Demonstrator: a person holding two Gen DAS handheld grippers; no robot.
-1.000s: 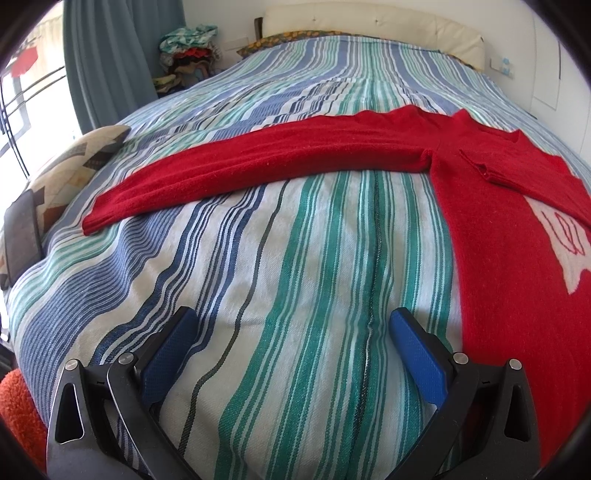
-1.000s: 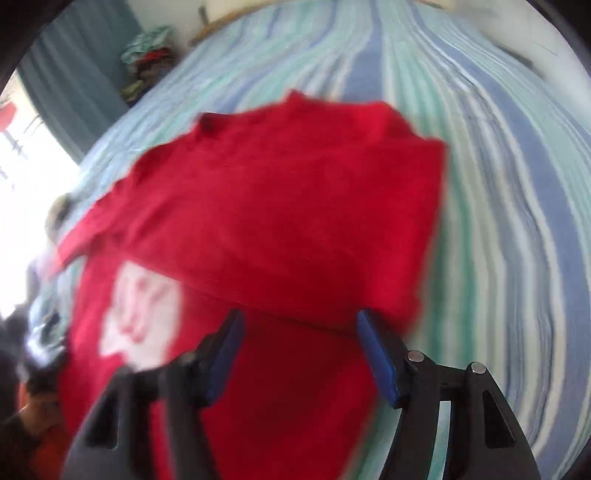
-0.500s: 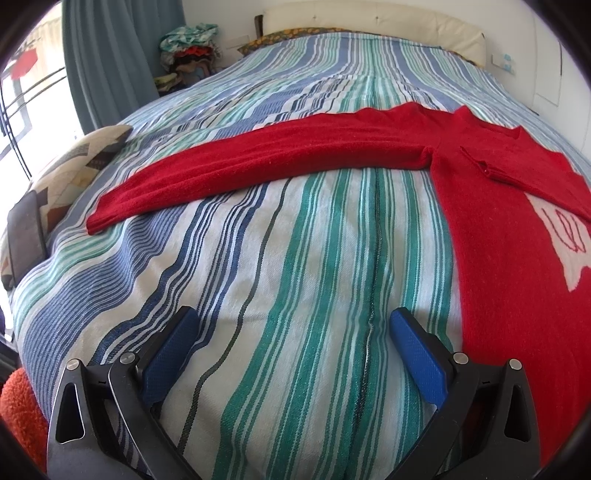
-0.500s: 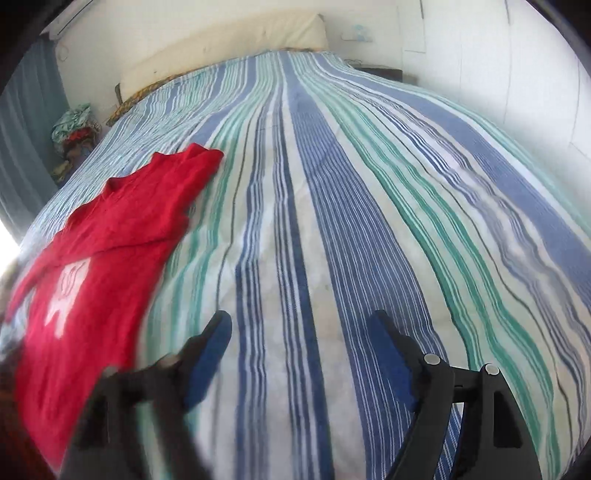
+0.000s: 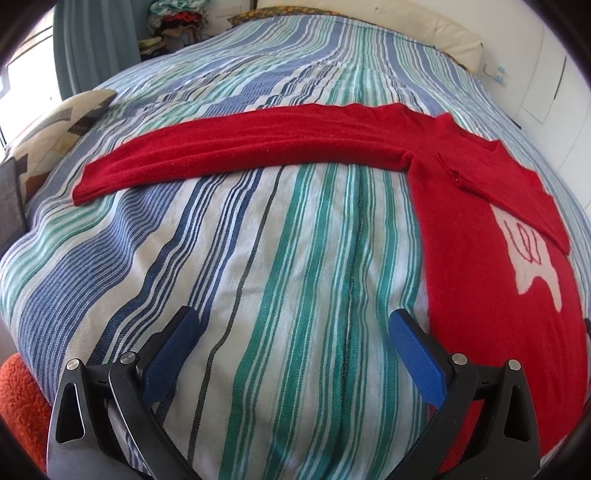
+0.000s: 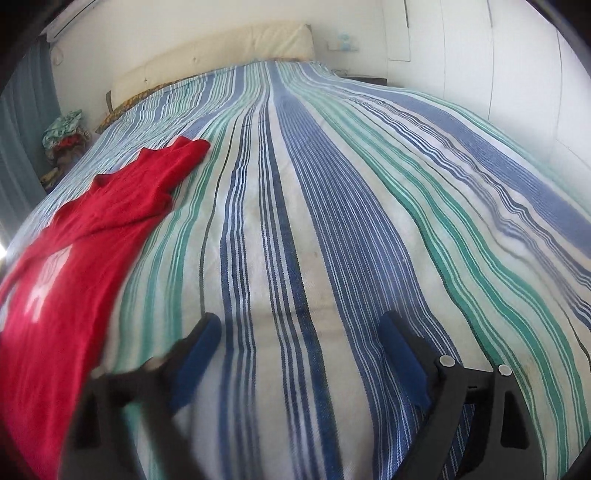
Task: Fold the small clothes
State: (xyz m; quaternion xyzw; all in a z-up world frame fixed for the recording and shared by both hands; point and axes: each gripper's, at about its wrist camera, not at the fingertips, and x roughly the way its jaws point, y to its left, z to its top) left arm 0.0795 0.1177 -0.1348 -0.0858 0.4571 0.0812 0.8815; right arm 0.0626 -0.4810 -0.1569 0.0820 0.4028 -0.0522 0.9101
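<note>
A red sweater (image 5: 480, 221) with a white motif lies flat on the striped bedspread (image 5: 295, 277). In the left wrist view its left sleeve (image 5: 240, 147) stretches far out to the left, and its right sleeve is folded across the chest. My left gripper (image 5: 295, 321) hovers open over bare bedspread, just left of the sweater's body. In the right wrist view the sweater (image 6: 74, 258) lies at the left. My right gripper (image 6: 299, 325) is over bare bedspread to its right, jaws opening with nothing between them.
A patterned cushion (image 5: 55, 129) and a dark flat object (image 5: 11, 206) sit at the bed's left edge. An orange fuzzy item (image 5: 18, 398) is at the lower left. Clothes are piled (image 5: 177, 26) beyond the bed's far left corner, with a cream headboard (image 6: 221, 51) at the back.
My right gripper let go of the folded sleeve, swung right off the sweater to bare bedspread, and its jaws widened. The left gripper tilted slightly and stayed in place.
</note>
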